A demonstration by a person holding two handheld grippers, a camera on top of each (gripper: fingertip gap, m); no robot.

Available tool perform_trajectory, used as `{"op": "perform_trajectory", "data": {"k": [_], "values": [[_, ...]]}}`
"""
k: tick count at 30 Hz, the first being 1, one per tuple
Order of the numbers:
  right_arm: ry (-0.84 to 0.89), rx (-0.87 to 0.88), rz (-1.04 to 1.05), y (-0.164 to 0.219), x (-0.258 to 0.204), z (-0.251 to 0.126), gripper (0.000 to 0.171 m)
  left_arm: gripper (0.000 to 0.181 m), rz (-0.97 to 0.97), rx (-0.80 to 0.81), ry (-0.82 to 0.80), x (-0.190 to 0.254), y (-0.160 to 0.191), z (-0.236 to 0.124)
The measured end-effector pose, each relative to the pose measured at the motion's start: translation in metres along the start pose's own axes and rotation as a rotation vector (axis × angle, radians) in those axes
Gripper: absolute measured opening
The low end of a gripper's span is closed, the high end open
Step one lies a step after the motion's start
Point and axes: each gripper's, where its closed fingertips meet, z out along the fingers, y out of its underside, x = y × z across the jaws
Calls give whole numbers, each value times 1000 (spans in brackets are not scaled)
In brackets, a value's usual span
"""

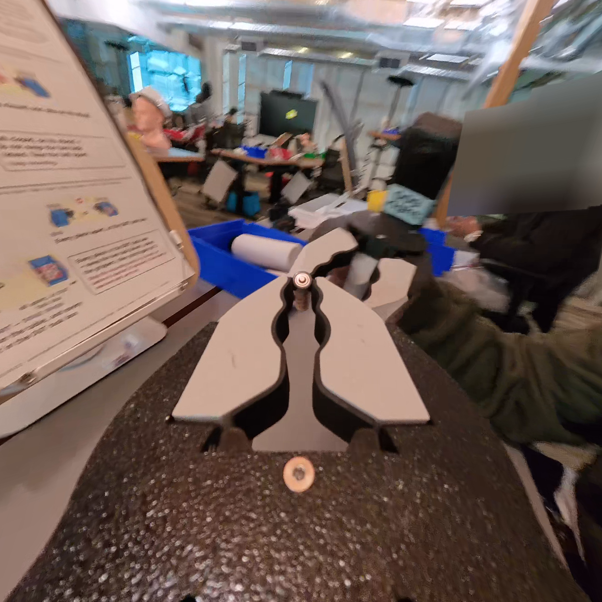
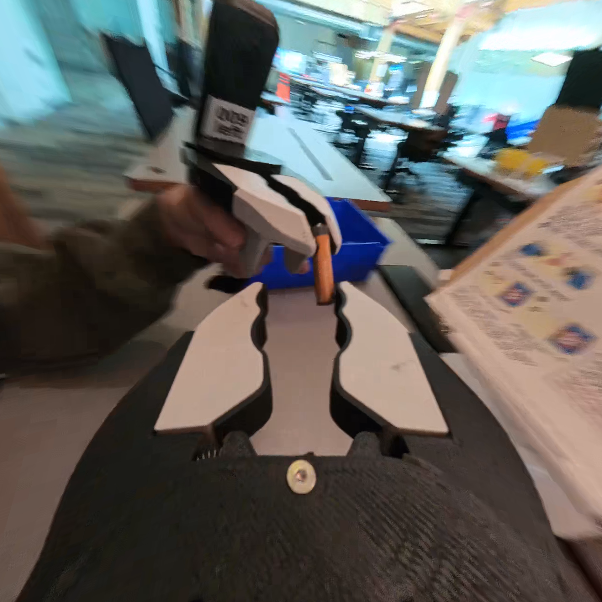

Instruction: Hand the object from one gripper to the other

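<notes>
Left gripper (image 1: 301,286) is clamped on the object (image 2: 323,270), a slim orange-brown stick w/ a metal cap, pinched at its top end by the tips so it hangs down. From my right cam, its lower end sits just inside the tips of the right gripper (image 2: 299,293), whose fingers are spread apart, close by the right-hand finger (image 2: 391,368); can't tell if touching. Behind both: blue bin (image 2: 358,247) on the table. Instruction board (image 1: 65,228) leans beside them.
</notes>
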Motion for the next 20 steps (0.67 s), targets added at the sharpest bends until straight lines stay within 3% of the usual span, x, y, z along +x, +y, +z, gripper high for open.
{"op": "perform_trajectory", "data": {"k": [1, 3, 6, 10, 15, 20], "values": [[-116, 14, 82, 0, -12, -2, 44, 10, 8, 27, 86, 10, -3, -5], [-324, 49, 214, -1, -32, -8, 31, 10, 34, 60, 230, 27, -5, -15], [-462, 147, 401, -13, -37, -12, 30, 10, 120, 23, 315, 38, 5, -25], [-634, 57, 536, 0, -57, -10, 26, 10, 219, -23, 412, 54, 18, -31], [-644, 20, 445, 8, -66, -4, 13, 10, 250, -74, 430, 58, 27, -29], [-514, 45, 246, 8, -54, 1, 11, 10, 242, -48, 354, 47, 22, -25]]}}
